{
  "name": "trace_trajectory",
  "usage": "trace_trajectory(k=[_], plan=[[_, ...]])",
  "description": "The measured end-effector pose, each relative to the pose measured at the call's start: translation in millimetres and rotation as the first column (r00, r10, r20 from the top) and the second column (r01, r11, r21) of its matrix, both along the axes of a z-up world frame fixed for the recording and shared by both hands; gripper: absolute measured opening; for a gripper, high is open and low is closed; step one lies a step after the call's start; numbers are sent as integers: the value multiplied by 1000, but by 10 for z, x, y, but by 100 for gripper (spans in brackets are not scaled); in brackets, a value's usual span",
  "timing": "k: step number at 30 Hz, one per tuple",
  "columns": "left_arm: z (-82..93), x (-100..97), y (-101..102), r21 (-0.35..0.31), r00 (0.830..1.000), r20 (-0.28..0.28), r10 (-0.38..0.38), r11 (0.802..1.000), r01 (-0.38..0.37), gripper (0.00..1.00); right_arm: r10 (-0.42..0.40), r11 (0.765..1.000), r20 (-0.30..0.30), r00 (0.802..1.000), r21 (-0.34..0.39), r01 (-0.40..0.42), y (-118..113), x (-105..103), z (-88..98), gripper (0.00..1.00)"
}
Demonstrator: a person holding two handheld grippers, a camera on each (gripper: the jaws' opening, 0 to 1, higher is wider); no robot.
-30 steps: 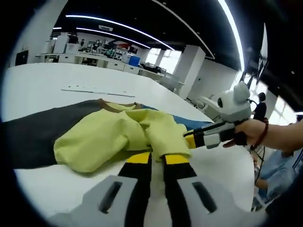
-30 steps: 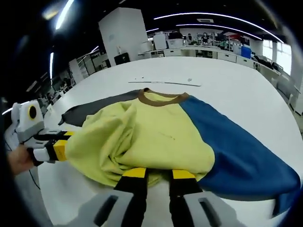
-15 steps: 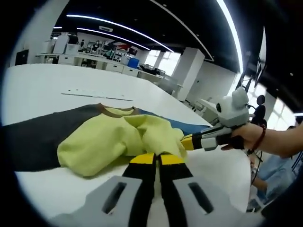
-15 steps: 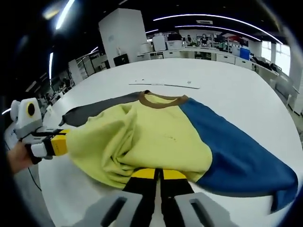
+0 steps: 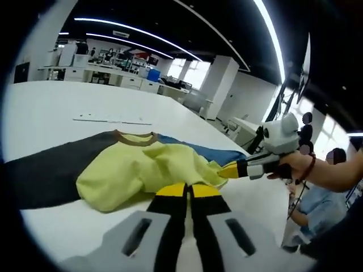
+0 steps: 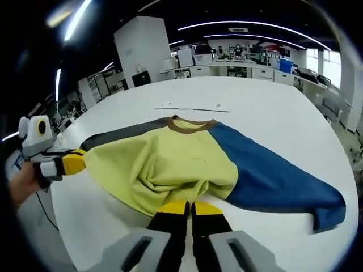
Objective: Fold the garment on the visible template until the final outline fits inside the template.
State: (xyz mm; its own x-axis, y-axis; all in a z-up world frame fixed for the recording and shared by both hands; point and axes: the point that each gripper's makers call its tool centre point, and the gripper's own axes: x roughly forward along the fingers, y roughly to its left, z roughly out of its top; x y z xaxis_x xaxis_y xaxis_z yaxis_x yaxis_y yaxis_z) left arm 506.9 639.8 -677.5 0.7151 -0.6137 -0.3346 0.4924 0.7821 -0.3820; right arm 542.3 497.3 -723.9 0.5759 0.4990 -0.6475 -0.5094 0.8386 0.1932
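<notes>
In the left gripper view, the left tool (image 5: 187,190) rises from 6 o'clock with its jaws pressed together on the near yellow hem of the garment (image 5: 142,167), which lies on the white desk (image 5: 51,105). This view shows the charcoal sleeve reaching toward 9 o'clock and, at 3 o'clock, a hand (image 5: 292,167) holding the right tool (image 5: 224,170) level, its yellow tips at the garment's edge.

In the right gripper view, the right tool (image 6: 190,208) has its jaws closed on bunched yellow cloth of the garment (image 6: 187,164). Here the blue sleeve spreads toward 4 o'clock and the brown collar points to 12. The left tool (image 6: 79,158) enters at 9 o'clock, apparently pinching the garment's edge.
</notes>
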Motion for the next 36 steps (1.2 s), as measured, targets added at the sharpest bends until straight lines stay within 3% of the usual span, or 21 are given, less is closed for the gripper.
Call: trace_trajectory(k=[10,19,26,36], plan=[[65,-276,-14,14,999,-31,-41,999,41,0,-53,998,11,999,33,52,-166,-238,111,0],[200,-439,-72,22,997,-19,-70,997,70,0,-130,990,52,990,52,128,-313,-433,253,0],[315,-522,-151,9,995,-16,-94,996,94,0,-185,982,54,981,56,182,-443,-594,227,0],[287,-693,-312,27,988,-30,-150,988,151,0,-256,965,38,966,59,254,-584,-838,159,0]])
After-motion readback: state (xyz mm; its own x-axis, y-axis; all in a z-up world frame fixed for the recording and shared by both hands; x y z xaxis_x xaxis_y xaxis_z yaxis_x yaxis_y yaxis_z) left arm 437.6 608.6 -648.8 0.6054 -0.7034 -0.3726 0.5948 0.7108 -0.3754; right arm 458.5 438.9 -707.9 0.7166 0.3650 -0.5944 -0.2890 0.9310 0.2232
